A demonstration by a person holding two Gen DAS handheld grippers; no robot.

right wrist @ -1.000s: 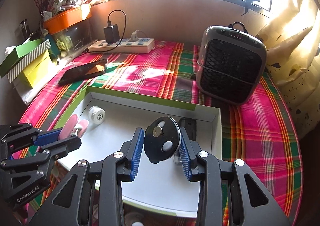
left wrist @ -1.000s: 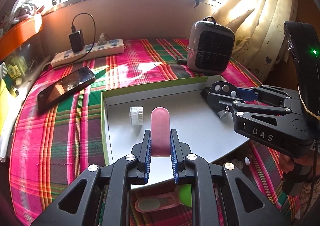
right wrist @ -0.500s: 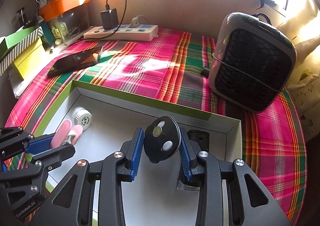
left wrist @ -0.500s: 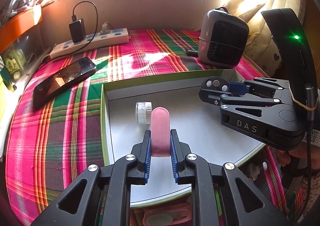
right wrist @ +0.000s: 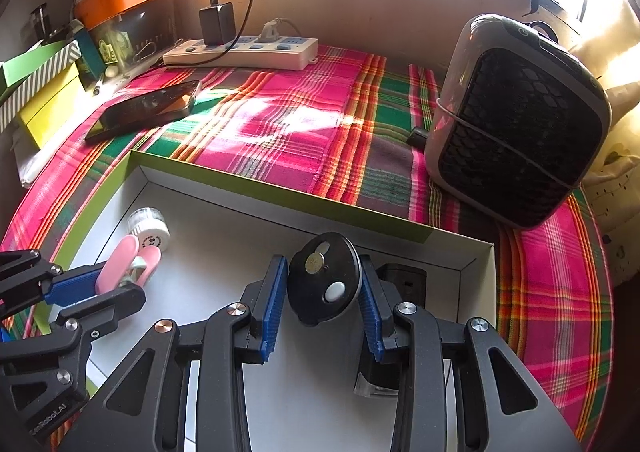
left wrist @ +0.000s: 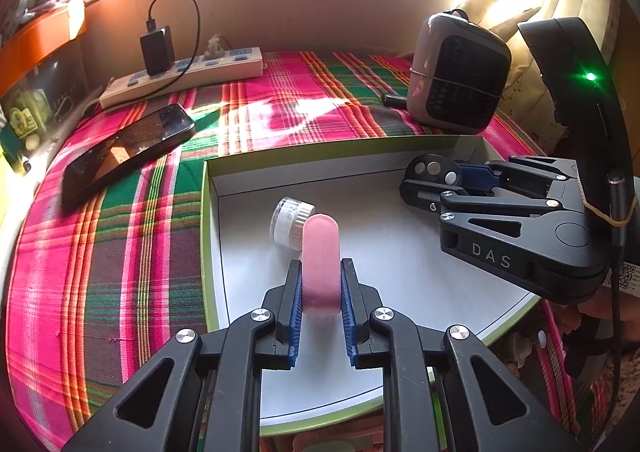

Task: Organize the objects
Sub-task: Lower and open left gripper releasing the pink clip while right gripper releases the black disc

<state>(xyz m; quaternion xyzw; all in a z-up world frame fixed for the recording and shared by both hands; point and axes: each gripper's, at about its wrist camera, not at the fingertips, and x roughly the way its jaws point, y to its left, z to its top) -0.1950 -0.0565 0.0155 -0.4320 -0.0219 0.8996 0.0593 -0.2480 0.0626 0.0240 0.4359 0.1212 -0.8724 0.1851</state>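
Observation:
My left gripper (left wrist: 320, 284) is shut on a pink clip-like object (left wrist: 321, 258) and holds it over the left part of a white box with green walls (left wrist: 206, 187). A small white-capped jar (left wrist: 290, 219) lies in the box just ahead of it. My right gripper (right wrist: 324, 292) is shut on a round black disc (right wrist: 325, 280) over the box's right part (right wrist: 460, 264). A black block (right wrist: 404, 284) lies in the box behind the right fingers. The right wrist view also shows the left gripper (right wrist: 104, 280), the pink object (right wrist: 128, 260) and the jar (right wrist: 149, 228).
The box sits on a pink and green plaid cloth (left wrist: 120, 244). A black phone (left wrist: 124, 151) lies to the left, a power strip with a charger (left wrist: 184, 71) at the back, and a grey heater (right wrist: 516, 119) at the back right. Boxes (right wrist: 44, 91) are stacked at the far left.
Both grippers have moved forward over the box with their objects still held. The jar and the far box wall now look closer.

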